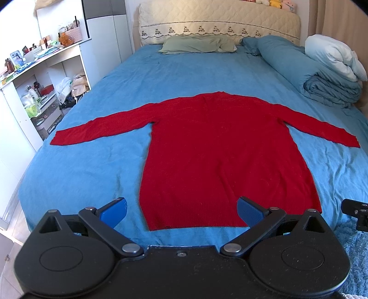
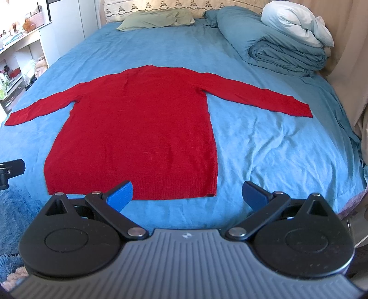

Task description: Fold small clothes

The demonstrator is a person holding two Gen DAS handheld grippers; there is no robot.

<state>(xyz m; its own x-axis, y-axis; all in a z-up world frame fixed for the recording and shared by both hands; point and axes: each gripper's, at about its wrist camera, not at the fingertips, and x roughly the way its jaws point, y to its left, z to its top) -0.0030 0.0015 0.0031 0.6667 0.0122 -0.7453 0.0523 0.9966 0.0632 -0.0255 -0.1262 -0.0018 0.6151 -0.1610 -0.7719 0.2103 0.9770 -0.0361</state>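
A red long-sleeved sweater [image 1: 220, 149] lies flat on the blue bed sheet [image 1: 92, 174], sleeves spread out to both sides and the hem nearest me. It also shows in the right wrist view [image 2: 138, 133]. My left gripper [image 1: 181, 210] is open and empty, held just short of the hem's left part. My right gripper [image 2: 187, 195] is open and empty, near the hem's right corner. Part of the right gripper shows at the left wrist view's right edge [image 1: 355, 212].
A rolled blue duvet [image 2: 283, 46] with a white pillow [image 2: 296, 20] lies at the far right. A green pillow [image 1: 197, 43] sits by the headboard. White shelves [image 1: 34, 76] full of small items stand left of the bed.
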